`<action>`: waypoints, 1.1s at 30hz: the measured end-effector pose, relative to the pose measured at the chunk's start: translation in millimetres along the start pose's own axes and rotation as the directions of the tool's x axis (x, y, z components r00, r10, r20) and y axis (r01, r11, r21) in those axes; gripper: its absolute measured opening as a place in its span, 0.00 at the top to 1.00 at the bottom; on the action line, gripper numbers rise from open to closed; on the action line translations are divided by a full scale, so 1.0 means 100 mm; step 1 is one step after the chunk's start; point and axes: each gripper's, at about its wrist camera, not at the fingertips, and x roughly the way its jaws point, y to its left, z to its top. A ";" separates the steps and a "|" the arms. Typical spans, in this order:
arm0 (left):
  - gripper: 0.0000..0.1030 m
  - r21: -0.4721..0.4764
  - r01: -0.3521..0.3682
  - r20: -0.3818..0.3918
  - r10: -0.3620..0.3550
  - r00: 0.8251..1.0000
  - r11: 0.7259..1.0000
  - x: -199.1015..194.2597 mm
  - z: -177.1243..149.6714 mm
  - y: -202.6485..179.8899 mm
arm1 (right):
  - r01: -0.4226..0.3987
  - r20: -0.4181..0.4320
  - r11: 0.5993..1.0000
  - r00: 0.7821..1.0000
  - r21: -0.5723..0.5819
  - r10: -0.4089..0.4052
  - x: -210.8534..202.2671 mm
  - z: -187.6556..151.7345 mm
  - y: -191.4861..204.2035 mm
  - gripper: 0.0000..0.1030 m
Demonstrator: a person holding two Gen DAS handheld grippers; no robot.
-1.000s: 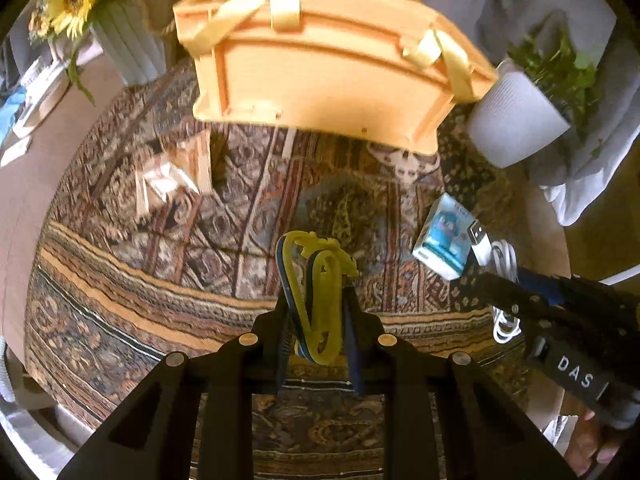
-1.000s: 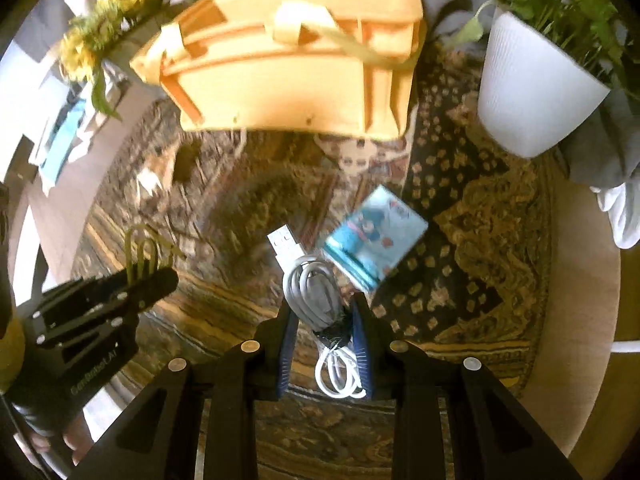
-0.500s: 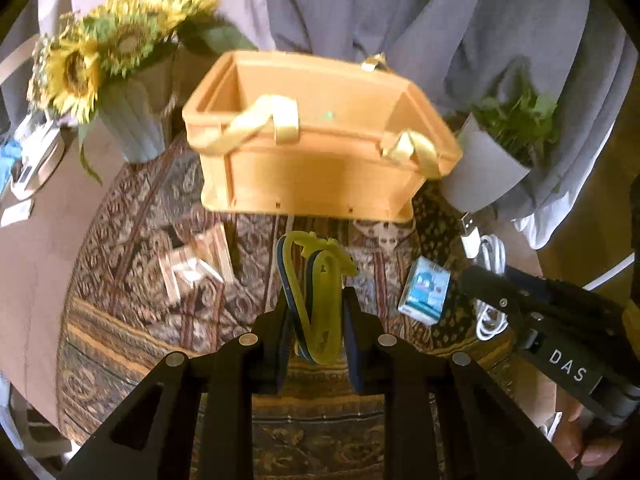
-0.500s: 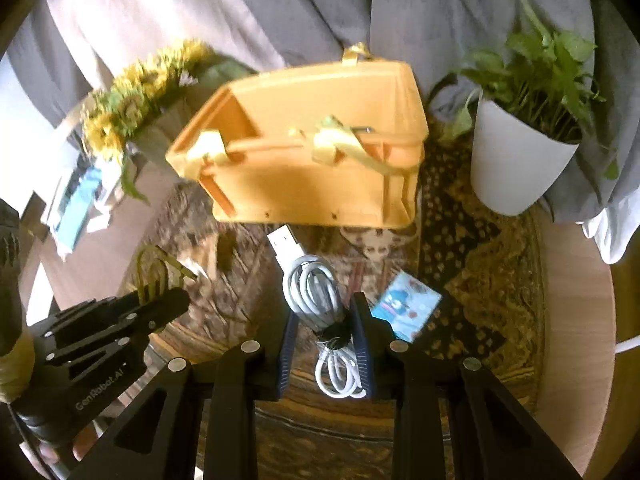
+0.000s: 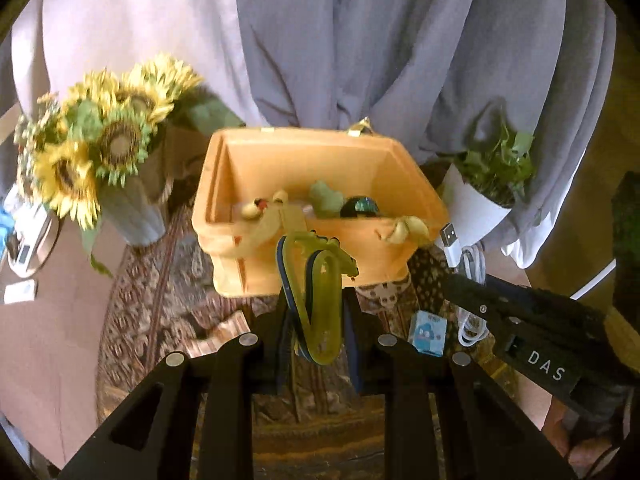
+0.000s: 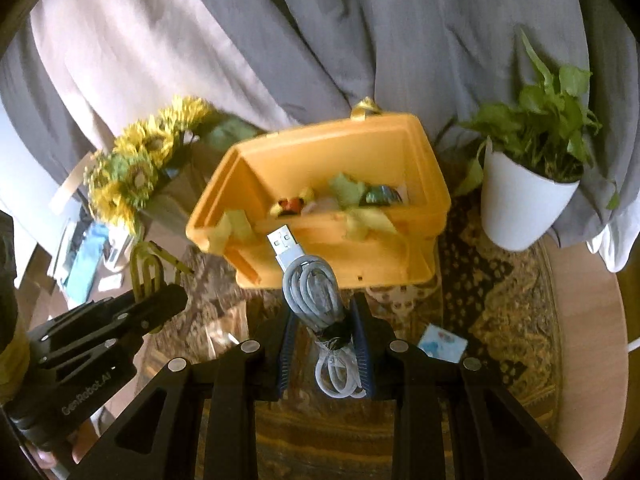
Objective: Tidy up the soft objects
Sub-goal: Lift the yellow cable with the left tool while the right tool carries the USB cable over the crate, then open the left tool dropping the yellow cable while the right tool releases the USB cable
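Observation:
My left gripper (image 5: 318, 320) is shut on a looped yellow and blue band (image 5: 320, 292), held up in front of the orange storage box (image 5: 304, 168). My right gripper (image 6: 326, 328) is shut on a coiled white USB cable (image 6: 312, 296), its plug pointing toward the same orange box (image 6: 428, 176). Inside the box lie several small soft things, among them a green one (image 5: 326, 200) and a dark round one (image 5: 360, 206). The right gripper and its cable (image 5: 470, 256) show at the right of the left wrist view; the left gripper with the band (image 6: 146, 276) shows at the left of the right wrist view.
A patterned rug (image 6: 500, 280) covers the round table. A sunflower vase (image 5: 100, 152) stands left of the box and a white potted plant (image 6: 524, 200) right of it. A small blue packet (image 5: 430, 332) and a clear wrapper (image 5: 224, 328) lie on the rug. Grey curtains hang behind.
Both grippers have risen with their loads and tilted up, so the box's open top and contents now show. The packet and wrapper have slid lower in view.

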 end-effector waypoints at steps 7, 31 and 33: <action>0.77 0.035 0.003 0.032 -0.004 0.999 0.999 0.01 0.31 0.14 | 0.009 0.050 1.000 0.999 0.010 -0.009 0.04 0.27 0.14 0.73; 0.76 0.030 0.002 -0.035 -0.001 0.999 1.000 0.89 1.12 0.39 | 0.025 0.013 1.000 1.000 -0.014 -0.025 0.81 1.21 0.02 0.73; 0.76 0.028 0.008 -0.055 -0.006 0.998 1.000 0.99 1.14 0.41 | 0.021 -0.003 1.000 1.000 -0.008 -0.021 0.90 1.23 0.00 0.73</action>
